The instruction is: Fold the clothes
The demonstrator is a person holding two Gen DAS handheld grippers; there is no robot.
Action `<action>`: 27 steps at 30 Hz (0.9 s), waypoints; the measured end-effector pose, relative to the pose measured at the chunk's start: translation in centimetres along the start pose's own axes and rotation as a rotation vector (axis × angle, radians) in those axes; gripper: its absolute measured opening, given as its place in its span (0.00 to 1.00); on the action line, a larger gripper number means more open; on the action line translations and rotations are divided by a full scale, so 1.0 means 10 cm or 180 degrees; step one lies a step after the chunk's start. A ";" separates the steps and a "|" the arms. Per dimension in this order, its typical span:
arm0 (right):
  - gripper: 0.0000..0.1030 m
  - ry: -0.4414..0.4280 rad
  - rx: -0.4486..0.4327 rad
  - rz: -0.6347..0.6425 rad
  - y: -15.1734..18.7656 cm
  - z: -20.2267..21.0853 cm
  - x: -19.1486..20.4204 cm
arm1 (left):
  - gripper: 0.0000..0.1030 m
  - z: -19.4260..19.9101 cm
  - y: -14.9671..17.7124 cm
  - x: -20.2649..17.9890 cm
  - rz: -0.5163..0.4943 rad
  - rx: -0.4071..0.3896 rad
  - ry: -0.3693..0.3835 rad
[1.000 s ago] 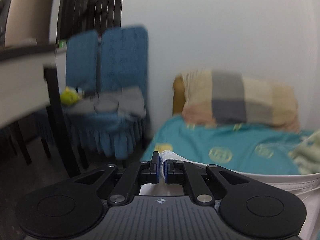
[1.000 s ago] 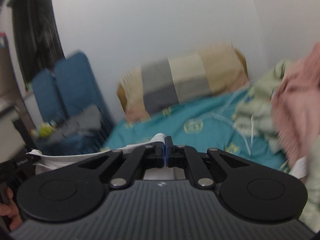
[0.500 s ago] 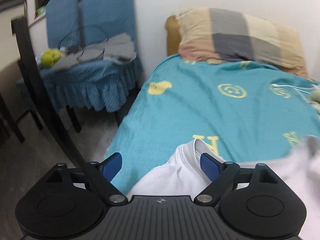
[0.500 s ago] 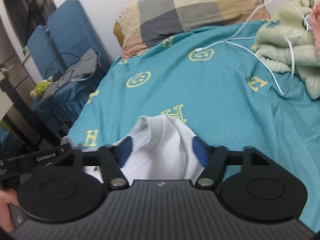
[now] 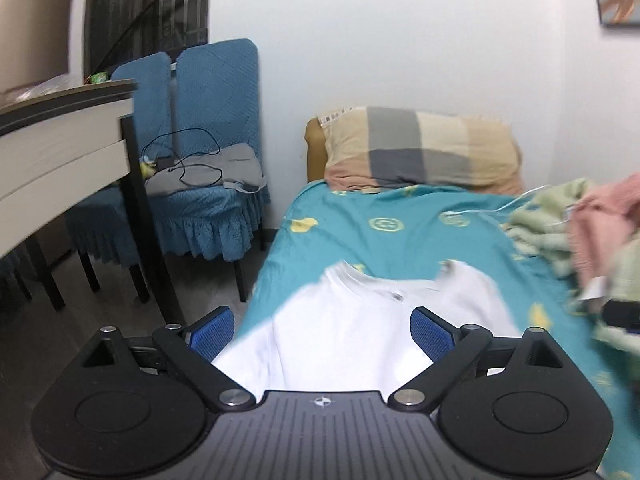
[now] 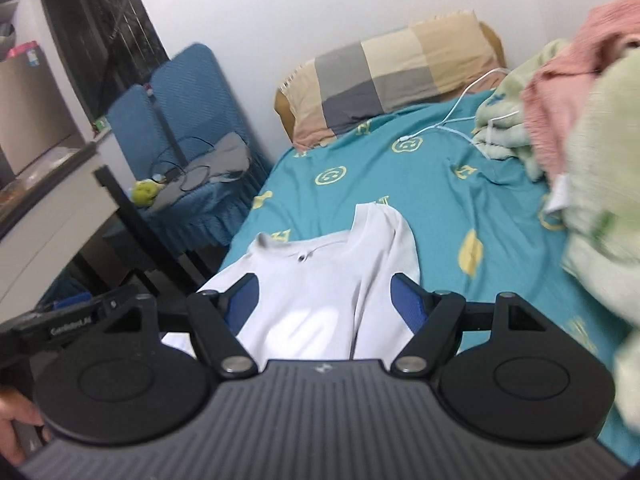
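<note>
The white T-shirt lies on the teal bedsheet; left claw has just been opening, right claw spread, both released, gripping nothing.

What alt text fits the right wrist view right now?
The open right gripper hangs over a white T-shirt lying collar-away on a teal bedsheet. Checked pillow behind, piled clothes right.

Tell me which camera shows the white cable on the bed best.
The right wrist view: the thin white cable runs clearly across the teal patterned bedsheet toward the pale green blanket. The left wrist view shows only a faint, blurred stretch.
</note>
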State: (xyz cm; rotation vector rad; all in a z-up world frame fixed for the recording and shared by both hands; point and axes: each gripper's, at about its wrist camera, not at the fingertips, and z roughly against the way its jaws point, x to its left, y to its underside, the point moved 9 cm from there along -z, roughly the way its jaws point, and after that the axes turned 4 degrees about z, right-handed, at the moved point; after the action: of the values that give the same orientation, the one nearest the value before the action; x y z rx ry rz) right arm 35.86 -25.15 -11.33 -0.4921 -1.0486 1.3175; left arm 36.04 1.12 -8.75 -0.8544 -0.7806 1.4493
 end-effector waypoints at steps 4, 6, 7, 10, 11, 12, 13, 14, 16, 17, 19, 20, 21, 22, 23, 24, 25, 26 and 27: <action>0.72 0.0003 -0.0102 -0.0007 0.27 0.74 0.10 | 0.93 0.82 0.37 -0.03 0.0048 0.0069 0.0093; 0.72 0.0008 -0.0091 -0.0060 0.40 1.02 0.11 | 0.93 1.09 0.57 -0.02 -0.0009 0.0168 0.0130; 0.72 0.0004 -0.0075 -0.0100 0.46 1.14 0.09 | 0.93 1.22 0.68 0.01 -0.0006 0.0223 0.0150; 0.72 -0.0063 -0.0049 -0.0163 0.68 1.39 0.05 | 0.93 1.41 1.08 0.16 -0.0060 0.0597 0.0082; 0.72 -0.0040 -0.0028 -0.0173 0.75 1.43 0.02 | 0.91 1.43 1.22 0.24 -0.0015 0.0769 0.0024; 0.72 0.0003 0.0001 -0.0198 0.81 1.45 -0.01 | 0.89 1.43 1.34 0.32 0.0072 0.0945 -0.0001; 0.72 0.0045 0.0030 -0.0223 0.88 1.47 -0.04 | 0.87 1.43 1.46 0.39 0.0161 0.1118 -0.0019; 0.72 0.0061 0.0061 -0.0266 0.93 1.47 -0.07 | 0.82 1.42 1.56 0.46 0.0251 0.1285 -0.0021; 0.72 0.0035 0.0153 -0.0359 1.00 1.41 -0.10 | 0.75 1.40 1.73 0.56 0.0422 0.1602 -0.0017; 0.72 0.0012 0.0199 -0.0385 1.03 1.37 -0.10 | 0.74 1.41 1.79 0.58 0.0483 0.1719 0.0007; 0.72 -0.0004 0.0263 -0.0402 1.07 1.30 -0.12 | 0.71 1.42 1.93 0.58 0.0572 0.1963 0.0060; 0.72 -0.0013 0.0294 -0.0411 1.09 1.26 -0.12 | 0.62 1.42 2.01 0.56 0.0592 0.2084 0.0076; 0.72 -0.0034 0.0328 -0.0426 1.11 1.22 -0.13 | 0.42 1.43 2.09 0.53 0.0567 0.2206 0.0065; 0.72 -0.0055 0.0364 -0.0442 1.14 1.18 -0.13 | 0.31 1.42 2.16 0.54 0.0519 0.2337 0.0048; 0.72 -0.0057 0.0396 -0.0452 1.15 1.16 -0.13 | 0.12 1.43 2.22 0.56 0.0493 0.2447 0.0043; 0.72 -0.0059 0.0427 -0.0462 1.17 1.13 -0.13 | 0.09 1.45 2.24 0.59 0.0504 0.2519 0.0053; 0.72 -0.0061 0.0457 -0.0470 1.19 1.10 -0.13 | 0.08 1.48 2.25 0.63 0.0514 0.2585 0.0058; 0.72 -0.0069 0.0471 -0.0460 1.20 1.09 -0.12 | 0.06 1.51 2.24 0.68 0.0518 0.2640 0.0051; 0.72 -0.0076 0.0484 -0.0449 1.21 1.09 -0.11 | 0.06 1.55 2.22 0.75 0.0530 0.2689 0.0029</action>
State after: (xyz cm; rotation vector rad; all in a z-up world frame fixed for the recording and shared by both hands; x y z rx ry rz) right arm 20.31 -26.00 -16.23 -0.2836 -0.9762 1.2687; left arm 11.44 7.71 -20.61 -0.2710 -0.0399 1.7120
